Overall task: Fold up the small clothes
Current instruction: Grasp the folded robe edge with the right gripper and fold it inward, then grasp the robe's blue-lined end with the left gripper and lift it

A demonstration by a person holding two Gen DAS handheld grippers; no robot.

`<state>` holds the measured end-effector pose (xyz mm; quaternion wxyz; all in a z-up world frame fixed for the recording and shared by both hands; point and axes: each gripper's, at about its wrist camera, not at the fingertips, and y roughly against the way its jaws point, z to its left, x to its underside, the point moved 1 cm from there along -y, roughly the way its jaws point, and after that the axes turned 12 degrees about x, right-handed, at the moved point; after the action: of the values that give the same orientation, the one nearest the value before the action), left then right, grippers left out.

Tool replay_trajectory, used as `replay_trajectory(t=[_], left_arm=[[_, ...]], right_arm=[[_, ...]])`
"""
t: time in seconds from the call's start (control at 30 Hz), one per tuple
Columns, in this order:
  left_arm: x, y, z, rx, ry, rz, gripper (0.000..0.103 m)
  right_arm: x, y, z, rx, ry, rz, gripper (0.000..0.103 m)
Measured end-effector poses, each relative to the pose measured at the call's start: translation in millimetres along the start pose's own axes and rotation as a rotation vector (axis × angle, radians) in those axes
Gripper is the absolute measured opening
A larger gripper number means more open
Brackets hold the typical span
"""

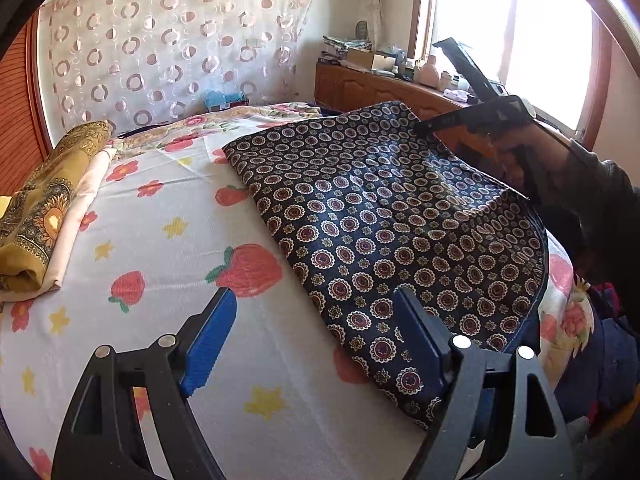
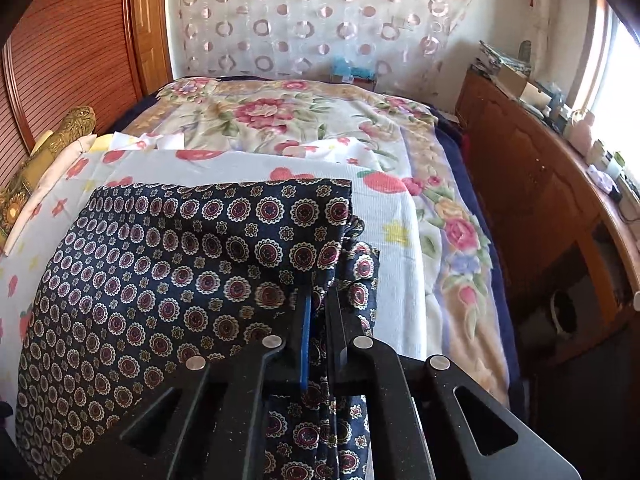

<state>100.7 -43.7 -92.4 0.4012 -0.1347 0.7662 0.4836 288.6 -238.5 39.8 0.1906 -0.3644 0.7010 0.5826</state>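
A dark navy cloth with a round medallion print [image 1: 384, 216] lies spread on the bed's strawberry sheet [image 1: 168, 240]. My left gripper [image 1: 316, 312] is open, its blue pads either side of the cloth's near left edge, holding nothing. My right gripper [image 2: 320, 304] is shut on the cloth's far right corner [image 2: 316, 240], lifting it a little so folds bunch between the fingers. In the left wrist view the right gripper [image 1: 480, 120] shows dark at the cloth's far right edge.
A folded yellow patterned cloth on a pale folded one [image 1: 44, 208] lies at the bed's left. A flowered blanket [image 2: 288, 116] covers the far bed. A wooden cabinet [image 2: 532, 184] with clutter runs under the window on the right. Dark clothes [image 1: 600, 344] hang off the bed's right edge.
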Motion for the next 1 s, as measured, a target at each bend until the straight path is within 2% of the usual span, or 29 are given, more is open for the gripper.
replay_trajectory(t=[0.03, 0.2, 0.27, 0.3, 0.47, 0.77, 1.0], left_arm=[[0, 0, 1, 0.0, -0.001, 0.001, 0.081], [0, 1, 0, 0.0, -0.003, -0.001, 0.081], [1, 1, -1, 0.003, -0.002, -0.003, 0.081], [2, 1, -1, 0.004, -0.001, -0.001, 0.081], [4, -1, -7, 0.021, -0.007, 0.01, 0.081], [24, 9, -24, 0.099, -0.014, 0.067, 0.081], [31, 6, -29, 0.124, -0.003, 0.109, 0.066]], right_arm=[[1, 2, 1, 0.005, 0.0, -0.002, 0.004], [16, 27, 5, 0.017, 0.014, -0.04, 0.017], [33, 44, 6, -0.033, 0.006, -0.055, 0.022], [42, 52, 7, -0.06, 0.001, -0.062, 0.027], [91, 87, 8, -0.058, 0.019, -0.101, 0.043], [165, 113, -6, 0.047, -0.001, -0.084, 0.046], [202, 119, -15, 0.022, -0.095, -0.056, 0.046]])
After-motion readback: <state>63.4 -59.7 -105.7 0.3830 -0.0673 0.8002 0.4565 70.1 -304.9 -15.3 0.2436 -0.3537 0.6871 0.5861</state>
